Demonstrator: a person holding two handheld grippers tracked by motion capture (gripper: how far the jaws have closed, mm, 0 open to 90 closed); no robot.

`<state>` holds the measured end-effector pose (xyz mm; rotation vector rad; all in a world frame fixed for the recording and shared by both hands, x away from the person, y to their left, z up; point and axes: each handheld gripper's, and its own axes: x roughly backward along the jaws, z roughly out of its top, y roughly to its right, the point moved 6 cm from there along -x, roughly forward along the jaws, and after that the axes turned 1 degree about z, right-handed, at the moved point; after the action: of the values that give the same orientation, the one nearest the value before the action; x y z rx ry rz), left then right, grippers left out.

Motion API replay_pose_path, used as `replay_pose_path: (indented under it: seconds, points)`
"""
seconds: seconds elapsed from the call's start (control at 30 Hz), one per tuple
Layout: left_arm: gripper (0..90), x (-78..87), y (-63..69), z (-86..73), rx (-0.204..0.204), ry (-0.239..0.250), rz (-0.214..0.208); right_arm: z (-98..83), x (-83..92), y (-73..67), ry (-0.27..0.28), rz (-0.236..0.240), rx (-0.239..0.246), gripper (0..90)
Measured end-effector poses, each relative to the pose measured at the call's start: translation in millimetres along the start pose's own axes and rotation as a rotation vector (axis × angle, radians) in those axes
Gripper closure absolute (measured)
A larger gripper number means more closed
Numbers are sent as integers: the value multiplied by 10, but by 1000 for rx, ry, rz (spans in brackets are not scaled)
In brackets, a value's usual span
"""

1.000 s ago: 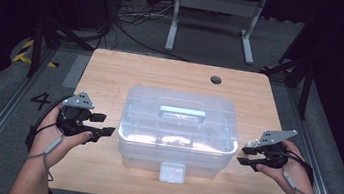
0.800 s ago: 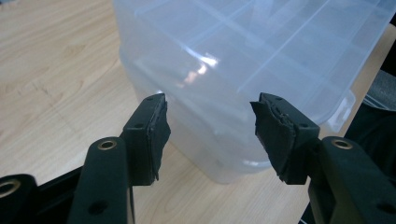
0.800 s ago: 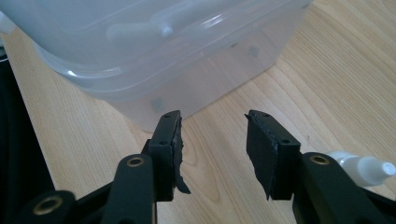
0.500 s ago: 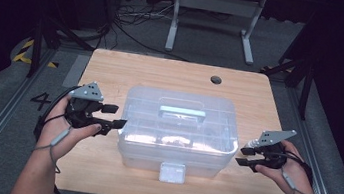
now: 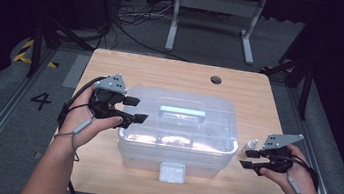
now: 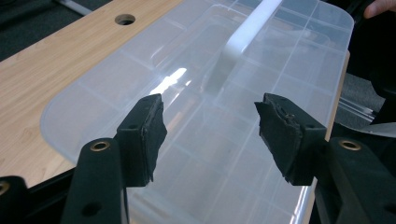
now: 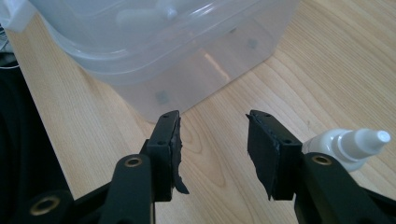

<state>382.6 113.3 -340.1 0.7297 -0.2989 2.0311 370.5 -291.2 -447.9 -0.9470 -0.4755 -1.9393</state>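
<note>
The clear plastic storage box [image 5: 178, 128] is shown at the centre of the wooden table [image 5: 113, 69], its lid closed, the pale carry handle [image 5: 182, 112] lying flat along the lid, and the white front latch [image 5: 172, 172] at the box's 6 o'clock, apparently fastened. Since the picture one second earlier, the left gripper [image 5: 135, 110] has been raised from beside the box's 9 o'clock wall and carried inward and up toward 10 o'clock, so that its tips are now held over the lid's left edge; in the left gripper view the jaws are seen spread wide with nothing between them, the ribbed lid [image 6: 201, 116] below them and the handle [image 6: 243, 37] farther off. The right gripper [image 5: 251, 159] has been kept almost where it was, low at the box's 3 o'clock side, apart from the wall; its jaws are likewise parted and empty (the gap looks somewhat narrower than on the left). A small white dropper bottle [image 7: 348, 144] is seen lying on the table just beside the right gripper's outer jaw, at about 3 o'clock in the right gripper view. The left-hand shift is judged to be an approach to the lid, perhaps toward the handle; no contact with the box is yet seen.
</note>
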Motion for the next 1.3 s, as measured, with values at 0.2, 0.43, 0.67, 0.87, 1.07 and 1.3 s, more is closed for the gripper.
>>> replay_pose_path:
  seconds: [0.2,0.43,0.67,0.87,1.07,1.3]
  points:
    - [406,-103,6,102,-20,2,-25,-47,23,-7,1,-6,-12,554]
    - [394,-242,-4,168,-30,6,-54,-62,23,-18,0,-7,-13,551]
    - [395,-367,-2,187,-37,-3,-66,-57,-1,-29,-3,0,-6,546]
    - [409,-494,18,216,-59,-2,-82,-53,-8,-40,-6,2,-8,545]
    - [454,-592,64,235,-76,-13,-95,-55,-6,-46,-3,3,-5,544]
    - [619,-626,83,227,-128,-49,-88,-65,-15,-52,-8,4,0,544]
